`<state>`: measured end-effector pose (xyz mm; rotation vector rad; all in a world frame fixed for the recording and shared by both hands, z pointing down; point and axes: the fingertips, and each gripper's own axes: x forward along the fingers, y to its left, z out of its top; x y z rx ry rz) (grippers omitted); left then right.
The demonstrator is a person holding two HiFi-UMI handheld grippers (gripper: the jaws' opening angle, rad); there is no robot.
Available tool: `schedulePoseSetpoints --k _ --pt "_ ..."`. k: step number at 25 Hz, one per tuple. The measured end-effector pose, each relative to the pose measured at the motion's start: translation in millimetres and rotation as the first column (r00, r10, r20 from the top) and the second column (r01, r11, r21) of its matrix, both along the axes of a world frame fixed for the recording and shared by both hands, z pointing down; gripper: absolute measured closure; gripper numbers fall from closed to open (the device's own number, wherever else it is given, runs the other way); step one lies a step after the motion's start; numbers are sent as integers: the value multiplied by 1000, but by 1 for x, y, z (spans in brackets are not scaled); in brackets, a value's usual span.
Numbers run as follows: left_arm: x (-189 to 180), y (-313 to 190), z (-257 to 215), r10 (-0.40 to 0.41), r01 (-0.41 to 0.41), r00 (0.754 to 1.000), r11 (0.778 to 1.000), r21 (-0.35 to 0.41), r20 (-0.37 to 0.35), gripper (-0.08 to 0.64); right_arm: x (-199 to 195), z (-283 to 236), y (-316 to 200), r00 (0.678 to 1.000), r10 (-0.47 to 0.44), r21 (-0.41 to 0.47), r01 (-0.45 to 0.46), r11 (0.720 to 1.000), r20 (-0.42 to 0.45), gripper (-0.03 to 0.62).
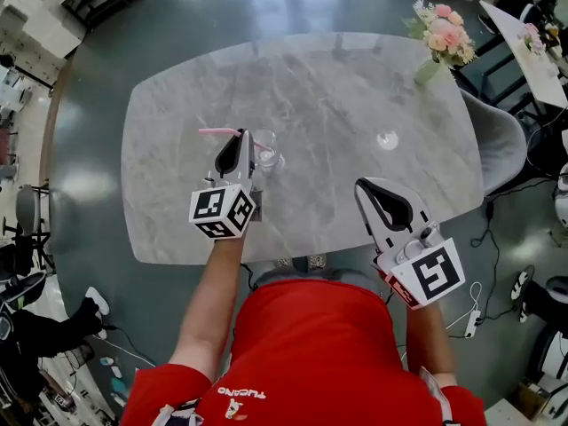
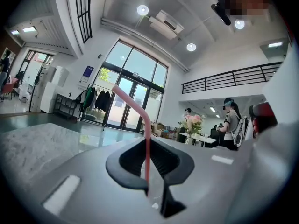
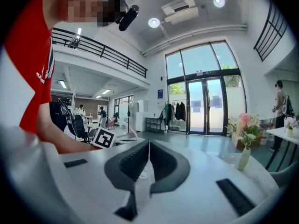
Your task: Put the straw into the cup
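A pink bendy straw (image 2: 147, 148) stands upright between the jaws of my left gripper (image 2: 150, 186), which is shut on it. Its bent top leans to the left (image 1: 217, 132). In the head view the left gripper (image 1: 244, 140) is over the table's left middle, right beside a clear cup (image 1: 268, 154). A pink streak shows at the cup's near rim, and I cannot tell whether the straw's lower end is inside. My right gripper (image 1: 364, 186) hangs over the table's near right edge, and in its own view the jaws (image 3: 148, 144) meet with nothing held.
The grey marble table (image 1: 337, 87) carries a small clear glass object (image 1: 387, 140) at the right middle and a vase of pink flowers (image 1: 441, 38) at the far right corner. A grey chair (image 1: 501, 140) stands at the right. A person in red stands at the near edge.
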<state>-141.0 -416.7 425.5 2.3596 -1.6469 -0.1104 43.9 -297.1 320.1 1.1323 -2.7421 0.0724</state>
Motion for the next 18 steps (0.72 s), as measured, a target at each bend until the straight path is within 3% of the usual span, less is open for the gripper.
schedulePoseSetpoints --k 8,18 --pt "10 -9 28 20 -21 1000 998 -62 -22 529 2 6 -3 999 32 -26 -33 999 -14 591" --pt "2 -17 47 24 -23 1000 992 -126 10 529 2 11 -4 999 52 -40 -52 998 -11 590"
